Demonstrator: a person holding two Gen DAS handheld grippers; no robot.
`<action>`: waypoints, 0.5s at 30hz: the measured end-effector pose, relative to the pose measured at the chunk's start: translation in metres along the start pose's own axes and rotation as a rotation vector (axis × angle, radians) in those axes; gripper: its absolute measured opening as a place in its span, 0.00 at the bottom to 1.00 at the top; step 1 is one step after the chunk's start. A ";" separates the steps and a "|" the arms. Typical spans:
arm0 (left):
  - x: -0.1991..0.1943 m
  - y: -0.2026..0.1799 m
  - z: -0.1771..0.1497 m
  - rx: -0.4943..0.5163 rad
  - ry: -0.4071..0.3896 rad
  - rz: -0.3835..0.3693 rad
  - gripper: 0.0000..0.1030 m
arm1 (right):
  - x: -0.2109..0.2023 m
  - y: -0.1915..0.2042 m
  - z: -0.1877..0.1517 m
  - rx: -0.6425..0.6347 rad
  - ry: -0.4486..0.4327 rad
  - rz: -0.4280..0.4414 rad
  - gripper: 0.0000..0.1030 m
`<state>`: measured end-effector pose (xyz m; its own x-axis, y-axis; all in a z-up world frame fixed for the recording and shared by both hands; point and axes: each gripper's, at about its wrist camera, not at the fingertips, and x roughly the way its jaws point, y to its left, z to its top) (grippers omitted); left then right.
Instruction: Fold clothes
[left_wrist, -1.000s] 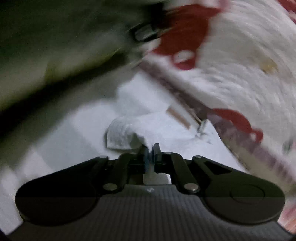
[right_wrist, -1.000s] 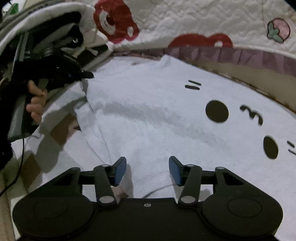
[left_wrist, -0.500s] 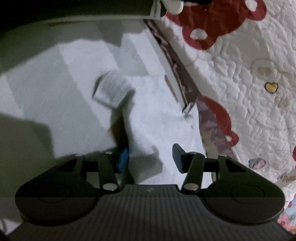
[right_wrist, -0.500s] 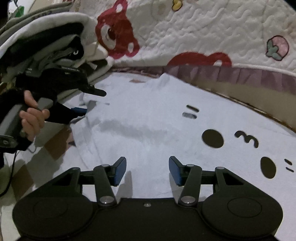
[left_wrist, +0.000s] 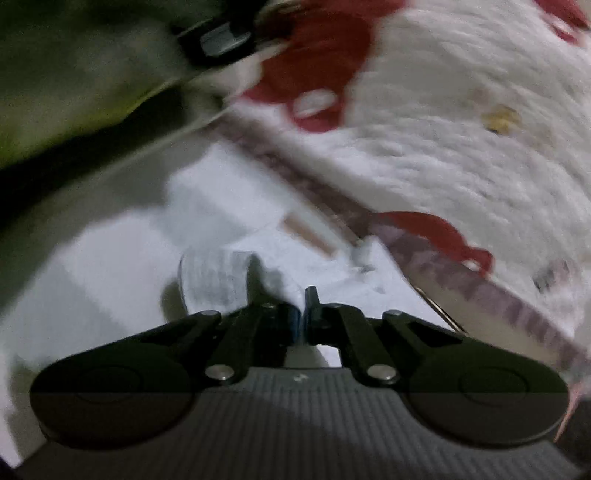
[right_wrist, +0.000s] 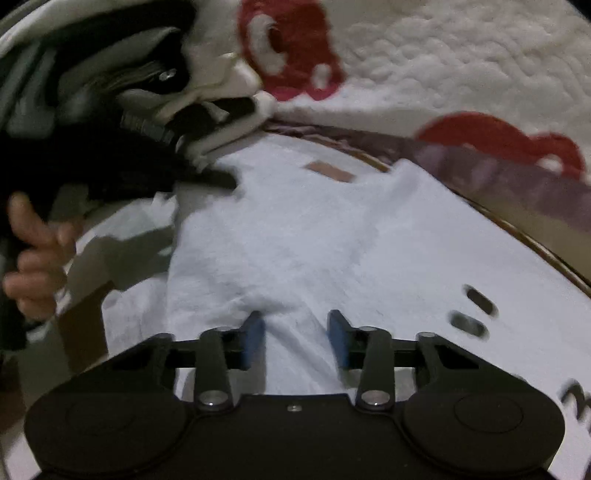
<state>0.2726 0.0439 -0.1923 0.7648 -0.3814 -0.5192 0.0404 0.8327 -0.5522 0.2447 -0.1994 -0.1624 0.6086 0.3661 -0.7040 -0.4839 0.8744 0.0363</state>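
The left gripper (left_wrist: 301, 314) pinches a fold of the white garment (right_wrist: 314, 236) at lower centre; the right gripper (right_wrist: 296, 338) hovers apart over it. A hand (right_wrist: 35, 269) shows at left.

We see a white quilted bedspread (right_wrist: 461, 66) with red bear prints, a white printed garment (right_wrist: 332, 240) spread flat on it

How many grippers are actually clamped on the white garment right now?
1. The left gripper is shut on a bunched edge of the white garment. The right gripper is open, fingers straddling a ridge of cloth, not yet closed.
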 end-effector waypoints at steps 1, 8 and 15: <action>-0.004 -0.012 0.003 0.069 -0.017 -0.026 0.03 | 0.001 0.003 0.000 -0.017 -0.004 0.005 0.40; -0.006 -0.091 -0.024 0.431 0.158 -0.313 0.04 | -0.070 -0.036 -0.037 0.280 -0.089 0.032 0.35; 0.028 -0.127 -0.081 0.598 0.542 -0.237 0.25 | -0.142 -0.070 -0.115 0.437 -0.007 -0.160 0.35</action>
<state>0.2372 -0.1049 -0.1894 0.2843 -0.5859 -0.7589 0.6121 0.7202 -0.3267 0.1204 -0.3493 -0.1468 0.6593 0.2163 -0.7201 -0.0743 0.9718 0.2238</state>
